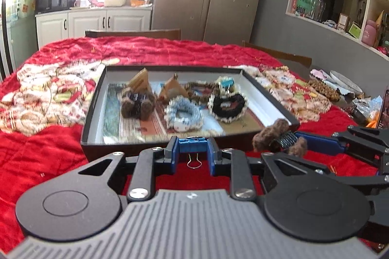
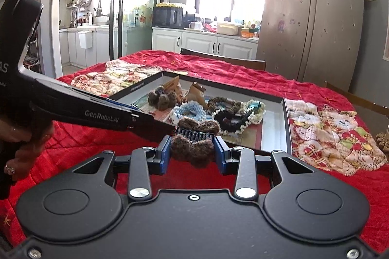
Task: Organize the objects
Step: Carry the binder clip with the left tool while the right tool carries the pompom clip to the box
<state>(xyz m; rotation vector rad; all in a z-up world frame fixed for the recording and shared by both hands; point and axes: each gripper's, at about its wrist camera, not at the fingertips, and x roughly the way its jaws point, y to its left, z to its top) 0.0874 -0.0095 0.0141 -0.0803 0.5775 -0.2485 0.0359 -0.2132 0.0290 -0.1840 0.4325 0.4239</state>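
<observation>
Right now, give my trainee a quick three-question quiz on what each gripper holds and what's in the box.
1. True or false: the left gripper is shut on a blue binder clip.
2. What does the right gripper hold? A) a black scrunchie B) a furry brown hair claw C) nothing
3. Fill in: the light blue scrunchie lies inside the shallow ___ on the red cloth.

Key: 1 true; 2 B; 3 box.
</observation>
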